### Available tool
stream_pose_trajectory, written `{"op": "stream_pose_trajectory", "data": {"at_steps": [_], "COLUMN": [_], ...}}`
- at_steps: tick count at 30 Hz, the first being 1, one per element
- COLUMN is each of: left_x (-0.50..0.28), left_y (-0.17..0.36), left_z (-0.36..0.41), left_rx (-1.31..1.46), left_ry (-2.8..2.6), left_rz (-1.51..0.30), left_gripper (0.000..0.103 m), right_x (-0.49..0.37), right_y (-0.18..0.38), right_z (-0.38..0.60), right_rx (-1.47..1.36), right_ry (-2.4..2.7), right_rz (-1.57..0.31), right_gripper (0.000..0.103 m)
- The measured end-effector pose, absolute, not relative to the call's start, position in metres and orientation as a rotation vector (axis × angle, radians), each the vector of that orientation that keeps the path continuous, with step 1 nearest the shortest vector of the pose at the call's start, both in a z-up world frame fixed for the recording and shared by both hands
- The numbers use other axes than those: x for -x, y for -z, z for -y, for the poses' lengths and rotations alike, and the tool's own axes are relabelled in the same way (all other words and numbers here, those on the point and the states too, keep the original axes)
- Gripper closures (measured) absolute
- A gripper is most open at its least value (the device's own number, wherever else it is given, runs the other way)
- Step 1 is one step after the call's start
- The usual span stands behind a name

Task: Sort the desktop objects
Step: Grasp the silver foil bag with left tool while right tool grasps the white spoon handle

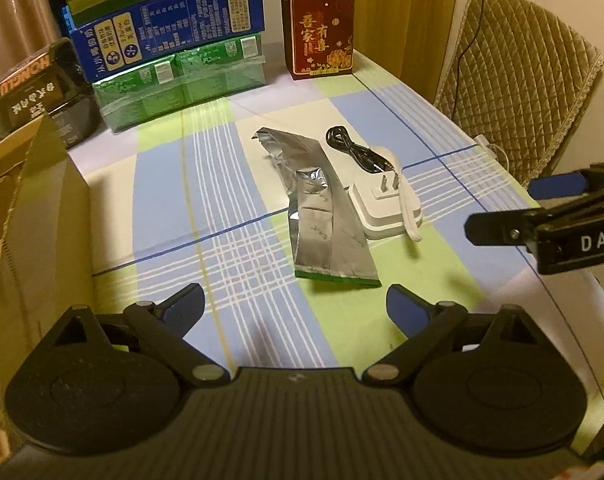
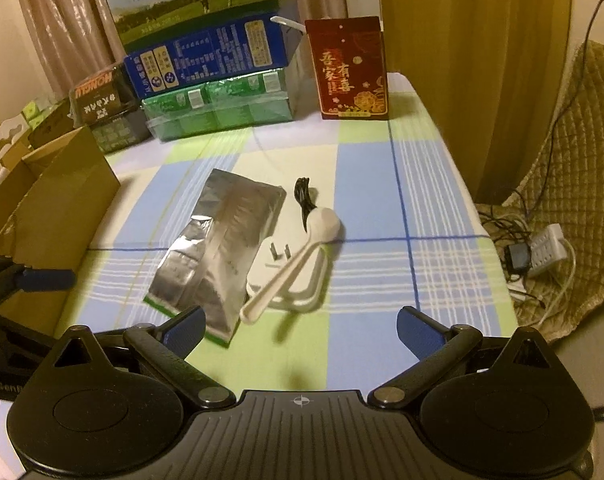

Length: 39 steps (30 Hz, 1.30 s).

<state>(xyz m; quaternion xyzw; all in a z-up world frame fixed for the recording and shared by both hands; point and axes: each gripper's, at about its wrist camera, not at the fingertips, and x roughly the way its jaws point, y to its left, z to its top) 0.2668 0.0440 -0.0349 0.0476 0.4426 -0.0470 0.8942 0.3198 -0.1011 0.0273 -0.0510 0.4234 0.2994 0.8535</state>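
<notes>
On the checked tablecloth (image 1: 173, 208) lies a crumpled silver foil pouch (image 1: 326, 216) (image 2: 217, 248). Right beside it sits a white plug charger (image 1: 378, 212) (image 2: 302, 280), prongs up, with a coiled black cable (image 1: 350, 148) (image 2: 304, 196) behind it. A white spoon (image 1: 408, 208) (image 2: 289, 268) rests across the charger. My left gripper (image 1: 293, 304) hovers open just short of the pouch's near end, nothing between its fingers. My right gripper (image 2: 299, 326) is open too, near the spoon's handle tip and the pouch's corner, holding nothing.
An open cardboard box (image 1: 41, 208) (image 2: 61, 200) stands at the table's left. Stacked milk cartons (image 1: 169, 32) and a red gift box (image 1: 324, 32) line the back. A padded chair (image 1: 522, 80) and a power strip (image 2: 546, 248) with cords lie off the right edge.
</notes>
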Motion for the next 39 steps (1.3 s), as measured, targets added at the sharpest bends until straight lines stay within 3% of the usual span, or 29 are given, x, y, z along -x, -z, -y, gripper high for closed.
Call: {"op": "stream_pose_trajectory", "data": {"at_steps": [3, 10, 12, 19, 27, 32, 39], "left_x": [-0.276, -0.294, -0.297, -0.310, -0.321, -0.329, -0.342], "left_y": [0.041, 0.053, 0.057, 0.065, 0.066, 0.069, 0.079], "left_z": [-0.045, -0.045, -0.044, -0.047, -0.050, -0.050, -0.047], "left_rx": [-0.104, -0.118, -0.122, -0.110, -0.100, -0.078, -0.056], "left_ry": [0.107, 0.130, 0.134, 0.147, 0.168, 0.174, 0.193], "left_rz": [-0.926, -0.938, -0.942, -0.955, -0.955, -0.963, -0.998], "left_gripper": [0.011, 0.017, 0.019, 0.029, 0.032, 0.035, 0.040], "right_x": [-0.330, -0.345, -0.344, -0.347, -0.356, -0.356, -0.349], "right_y": [-0.021, -0.007, -0.003, 0.007, 0.012, 0.011, 0.005], "right_z": [0.094, 0.083, 0.079, 0.064, 0.056, 0.065, 0.084], "right_rx": [0.111, 0.111, 0.117, 0.099, 0.077, 0.070, 0.108], "right_ry": [-0.633, -0.648, -0.673, -0.699, -0.673, -0.648, -0.629], "right_rz": [-0.899, -0.937, -0.952, -0.986, -1.021, -1.020, -0.991], "right_gripper": [0.005, 0.023, 0.034, 0.056, 0.084, 0.093, 0.094]}}
